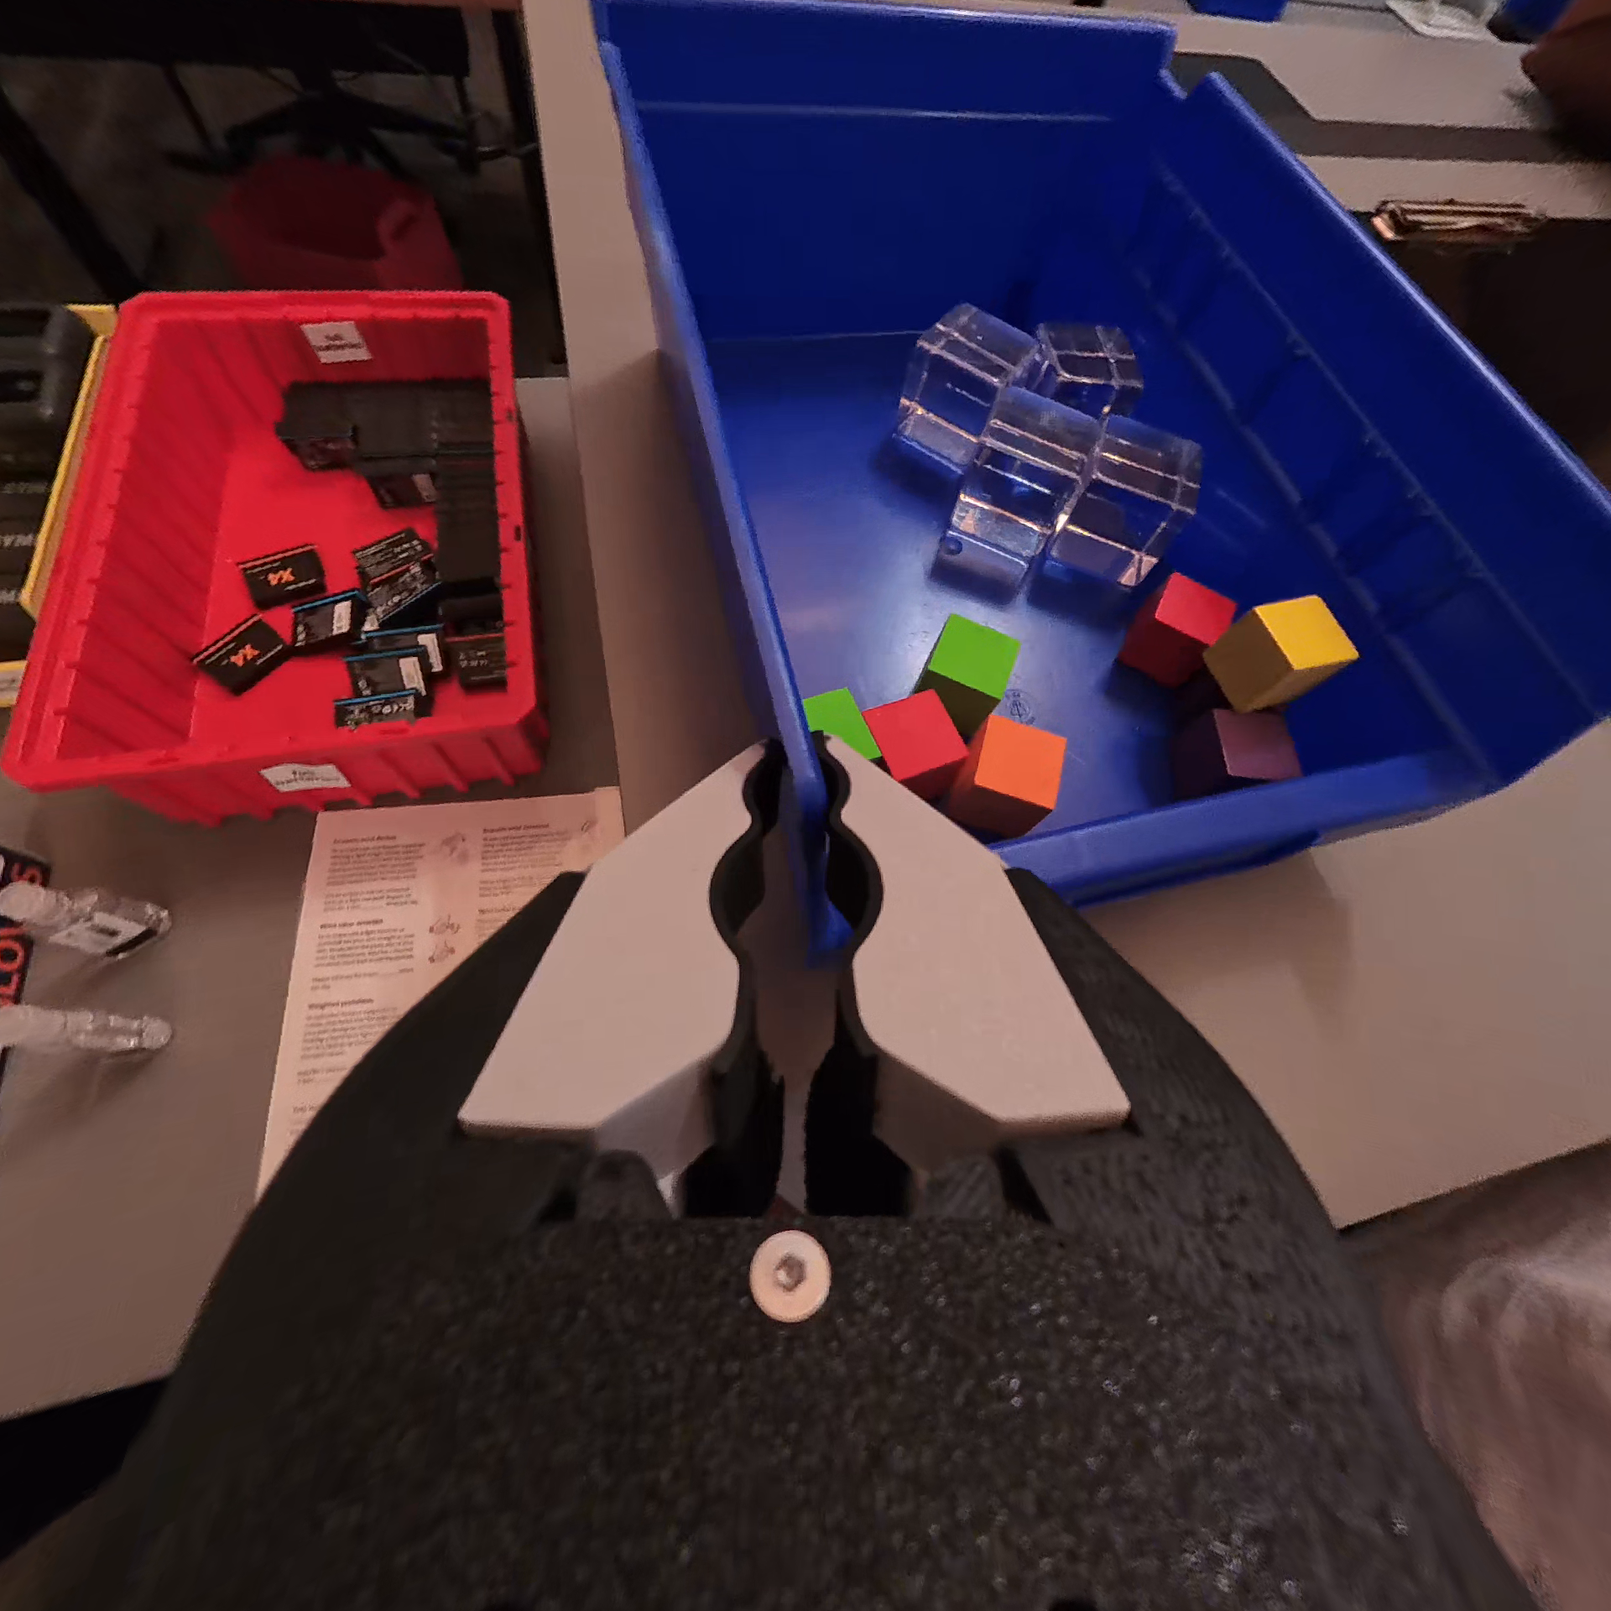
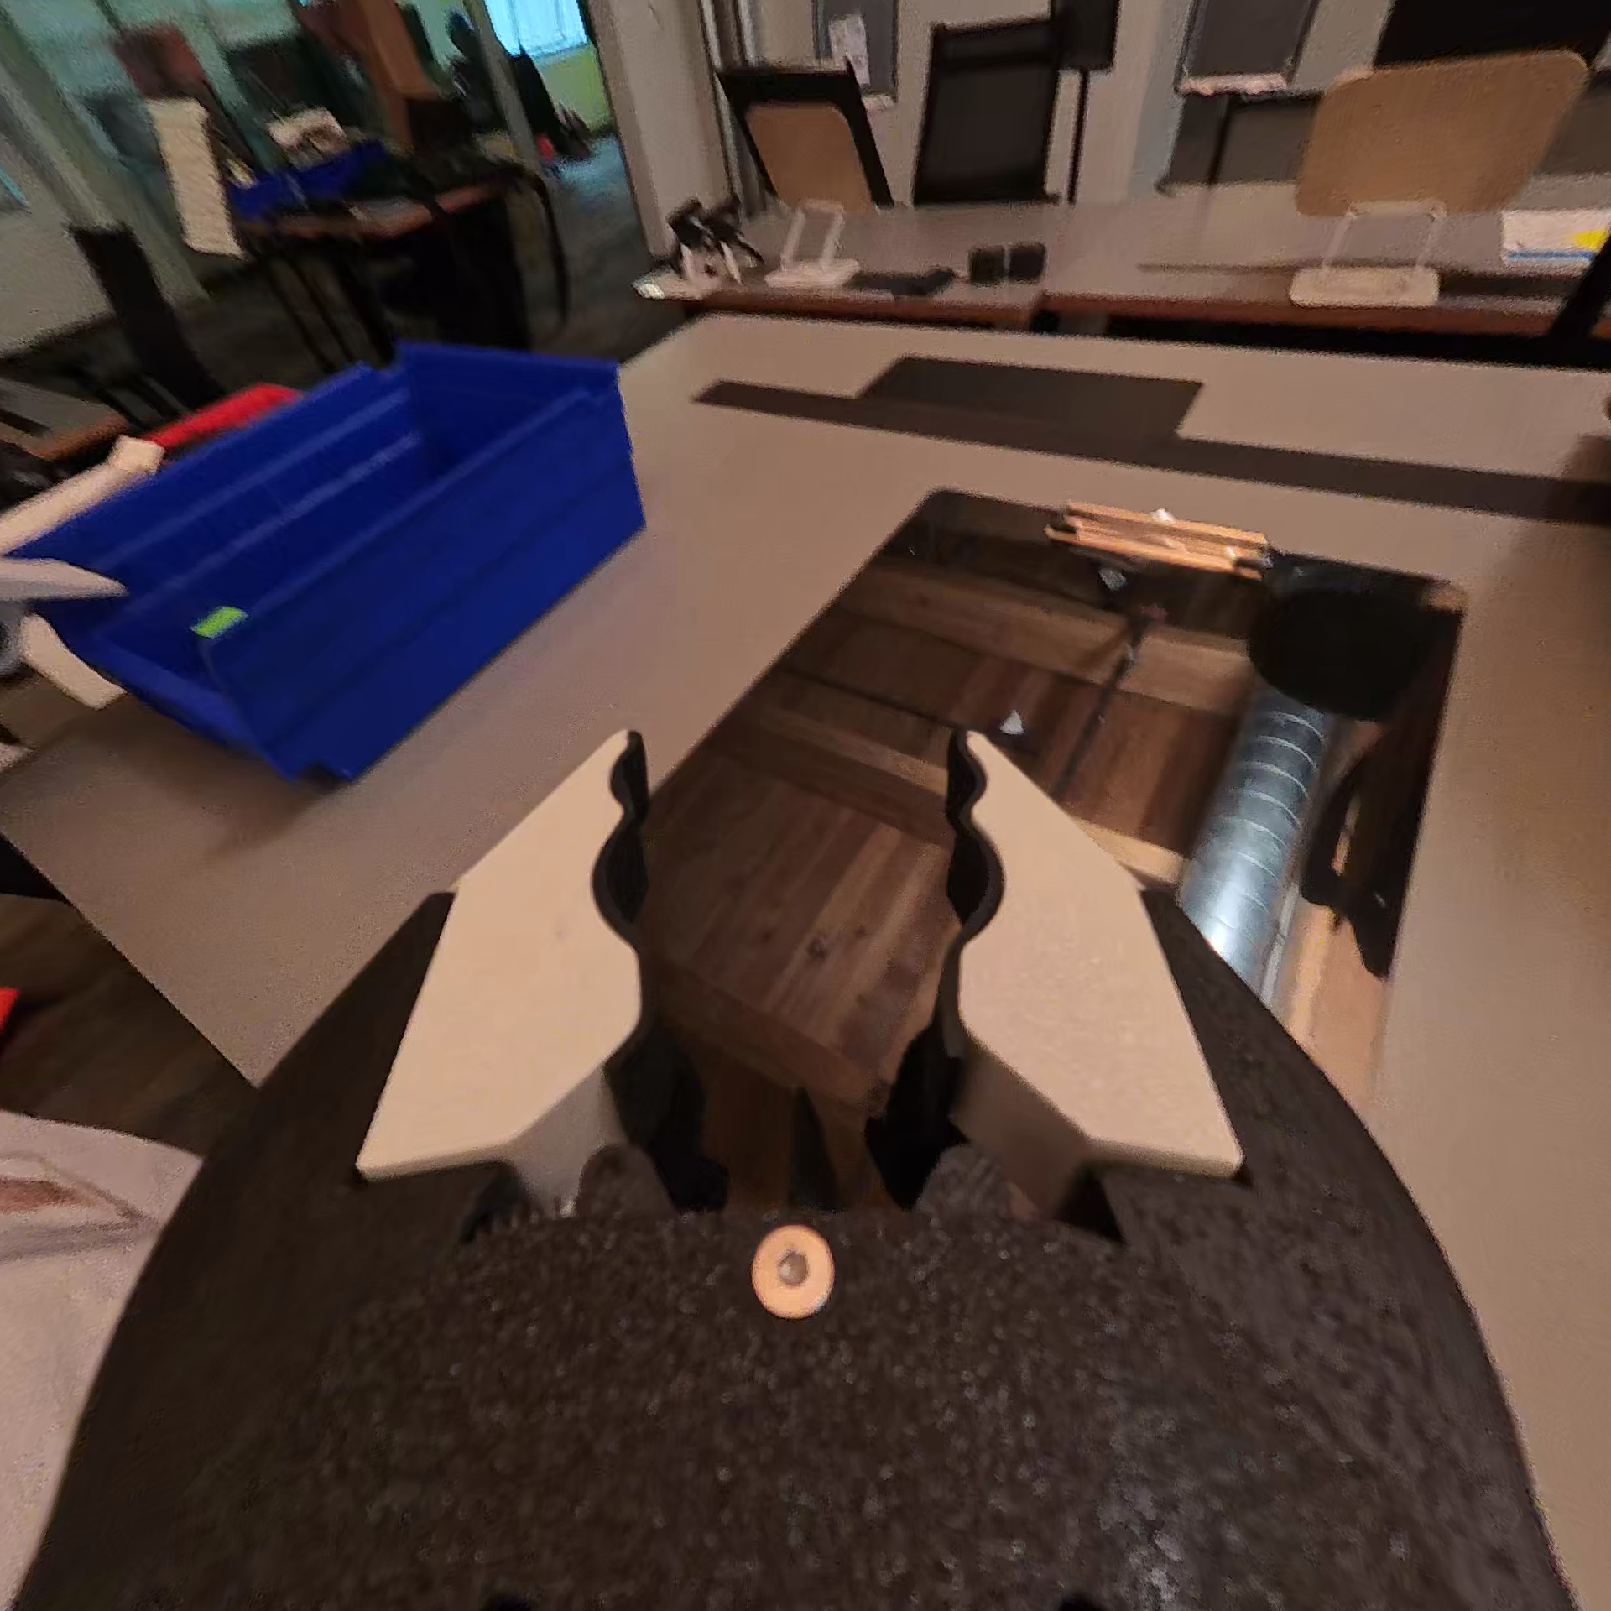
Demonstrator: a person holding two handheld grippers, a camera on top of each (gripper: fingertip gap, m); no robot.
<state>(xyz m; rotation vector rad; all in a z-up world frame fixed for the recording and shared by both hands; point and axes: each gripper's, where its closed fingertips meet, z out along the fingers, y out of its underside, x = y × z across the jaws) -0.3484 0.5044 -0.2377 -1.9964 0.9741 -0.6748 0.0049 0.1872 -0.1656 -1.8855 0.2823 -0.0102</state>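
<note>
At the far left of the left wrist view, two clear wrapped packets (image 1: 83, 924) lie on the grey table (image 1: 1308, 1002); beside them a red bin (image 1: 113, 540) holds a scatter of small black cards (image 1: 384, 601), and a printed sheet (image 1: 392, 941) lies flat just in front of it; next comes the left gripper (image 1: 798, 750), its jaws pinched shut on the near left wall of the blue bin (image 1: 1308, 366), one finger inside and one outside; within the bin four clear blocks (image 1: 1037, 445) cluster mid-floor, while coloured cubes sit toward the near end: a green cube (image 1: 972, 658), a red cube (image 1: 915, 737) and an orange cube (image 1: 1011, 767) close to the gripped wall, a yellow cube (image 1: 1281, 649) and a purple cube (image 1: 1238, 750) toward the right wall.

In the right wrist view the blue bin (image 2: 366, 558) stands at left on the pale tabletop (image 2: 785, 418); the right gripper (image 2: 798, 750) hovers with jaws wide apart and nothing between them, above a rectangular mirror-like panel (image 2: 872, 828) set in the table that reflects wood planks and a ribbed silver duct (image 2: 1264, 828); behind, the room shows further desks (image 2: 1090, 270), chairs and a doorway, all blurred.
</note>
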